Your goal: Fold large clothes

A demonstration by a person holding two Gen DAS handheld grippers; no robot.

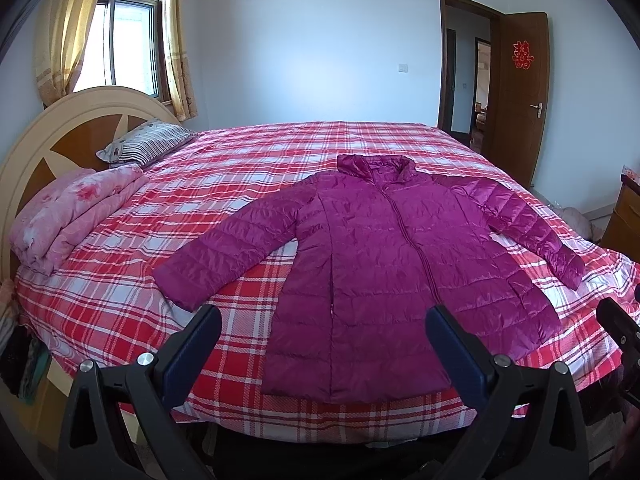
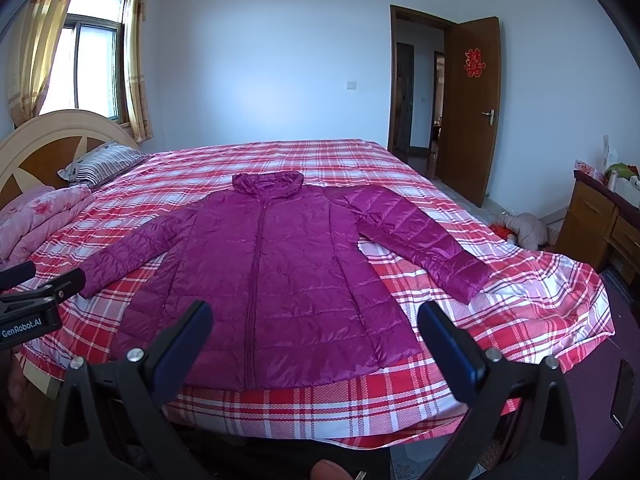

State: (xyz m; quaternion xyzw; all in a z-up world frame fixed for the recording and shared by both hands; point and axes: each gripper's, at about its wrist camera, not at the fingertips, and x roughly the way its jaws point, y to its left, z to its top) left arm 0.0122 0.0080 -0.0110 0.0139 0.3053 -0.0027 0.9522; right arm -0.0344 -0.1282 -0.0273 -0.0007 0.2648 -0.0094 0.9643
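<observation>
Plaid bed [image 1: 280, 148] bears purple jacket [image 2: 272, 264]; "GenRobot.AI"-marked left gripper [image 1: 324, 336] and right gripper [image 2: 316, 332] gape empty.

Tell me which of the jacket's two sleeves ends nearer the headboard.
The sleeve on the picture's left, its cuff pointing toward the pink quilt; the other sleeve reaches toward the door side.

Daylight is pouring through the window [image 2: 96, 68] on the left, where yellow curtains [image 2: 136, 60] are hanging drawn aside. The pale blue wall [image 2: 260, 60] is carrying a white switch plate [image 2: 351, 85]. A wide bed [image 2: 500, 320] in red and white plaid is filling the room, its rounded headboard [image 1: 72, 132] standing under the window. A striped pillow [image 1: 150, 142] is lying beside a folded pink quilt [image 1: 76, 216]. The brown door [image 2: 472, 108] is standing open, wearing a red paper cutting [image 2: 474, 63]. A wooden cabinet [image 2: 596, 224] is sitting at the far right.
</observation>
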